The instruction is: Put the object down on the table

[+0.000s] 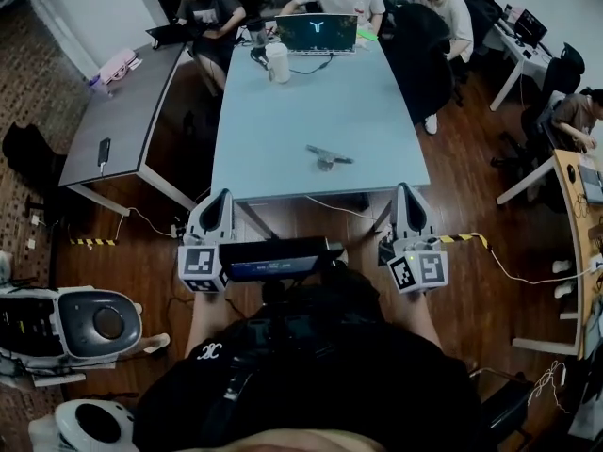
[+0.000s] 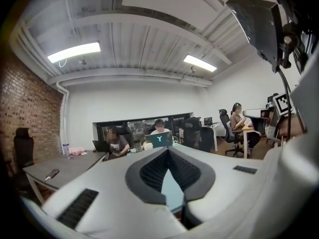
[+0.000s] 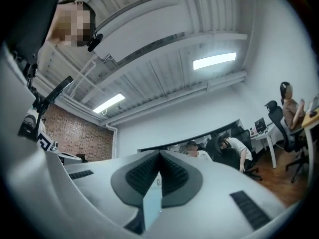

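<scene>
A small grey metal object (image 1: 326, 156) lies on the light blue table (image 1: 283, 149), right of its middle, with nothing touching it. My left gripper (image 1: 224, 196) hovers at the table's near edge on the left, well short of the object. My right gripper (image 1: 403, 189) is held at the near right corner. In the left gripper view the left gripper (image 2: 167, 151) has its jaws together with nothing between them. The right gripper (image 3: 159, 154) looks the same in the right gripper view, shut and empty. Both point toward the far end of the room.
An open laptop (image 1: 317, 34) and a white cup (image 1: 278, 62) stand at the table's far end, where people sit. A grey table (image 1: 132, 111) with a phone (image 1: 104, 152) stands to the left. White machines (image 1: 85, 323) sit on the floor at lower left, and cables run under the table.
</scene>
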Demonstrator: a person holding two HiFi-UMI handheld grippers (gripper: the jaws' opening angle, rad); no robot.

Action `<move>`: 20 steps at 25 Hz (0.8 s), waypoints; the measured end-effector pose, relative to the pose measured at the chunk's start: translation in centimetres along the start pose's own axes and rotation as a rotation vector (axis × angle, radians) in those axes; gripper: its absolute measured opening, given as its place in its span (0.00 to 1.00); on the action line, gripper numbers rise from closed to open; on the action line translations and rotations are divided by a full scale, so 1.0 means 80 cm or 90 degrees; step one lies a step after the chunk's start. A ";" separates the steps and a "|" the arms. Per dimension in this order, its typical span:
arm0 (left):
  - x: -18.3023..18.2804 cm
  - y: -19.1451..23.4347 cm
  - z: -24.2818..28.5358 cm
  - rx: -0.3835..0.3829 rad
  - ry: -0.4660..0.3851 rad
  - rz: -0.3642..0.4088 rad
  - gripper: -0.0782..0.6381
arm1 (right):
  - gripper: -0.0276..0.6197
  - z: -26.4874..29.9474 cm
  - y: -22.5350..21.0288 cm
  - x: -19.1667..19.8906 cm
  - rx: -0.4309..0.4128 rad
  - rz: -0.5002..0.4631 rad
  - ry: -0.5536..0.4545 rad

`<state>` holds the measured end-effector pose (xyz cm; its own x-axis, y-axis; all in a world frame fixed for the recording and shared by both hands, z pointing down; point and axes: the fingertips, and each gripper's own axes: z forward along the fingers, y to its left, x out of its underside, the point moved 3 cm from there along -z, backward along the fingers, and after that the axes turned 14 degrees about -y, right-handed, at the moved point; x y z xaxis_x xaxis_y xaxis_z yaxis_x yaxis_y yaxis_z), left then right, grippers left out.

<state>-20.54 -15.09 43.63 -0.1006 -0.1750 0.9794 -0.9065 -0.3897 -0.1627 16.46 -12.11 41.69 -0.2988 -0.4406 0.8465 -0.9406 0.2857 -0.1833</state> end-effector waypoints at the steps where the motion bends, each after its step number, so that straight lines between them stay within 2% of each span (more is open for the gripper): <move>1: 0.003 -0.001 -0.027 -0.003 0.005 -0.008 0.12 | 0.01 -0.020 0.014 -0.010 0.003 -0.005 -0.003; 4: 0.007 -0.008 -0.098 -0.002 0.020 -0.021 0.12 | 0.01 -0.081 0.049 -0.041 0.015 -0.020 -0.007; 8: -0.002 -0.021 -0.157 0.006 0.021 -0.027 0.12 | 0.01 -0.147 0.078 -0.074 0.032 -0.031 0.000; 14: -0.035 -0.042 -0.195 0.017 -0.005 -0.020 0.12 | 0.01 -0.190 0.102 -0.112 0.009 -0.084 0.004; 20: -0.040 -0.064 -0.209 0.006 0.002 -0.024 0.12 | 0.01 -0.203 0.093 -0.124 -0.003 -0.081 0.021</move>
<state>-22.41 2.61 43.36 -0.0677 -0.1564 0.9854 -0.9059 -0.4041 -0.1264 15.00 8.19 40.03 -0.1720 -0.4451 0.8788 -0.9696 0.2341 -0.0712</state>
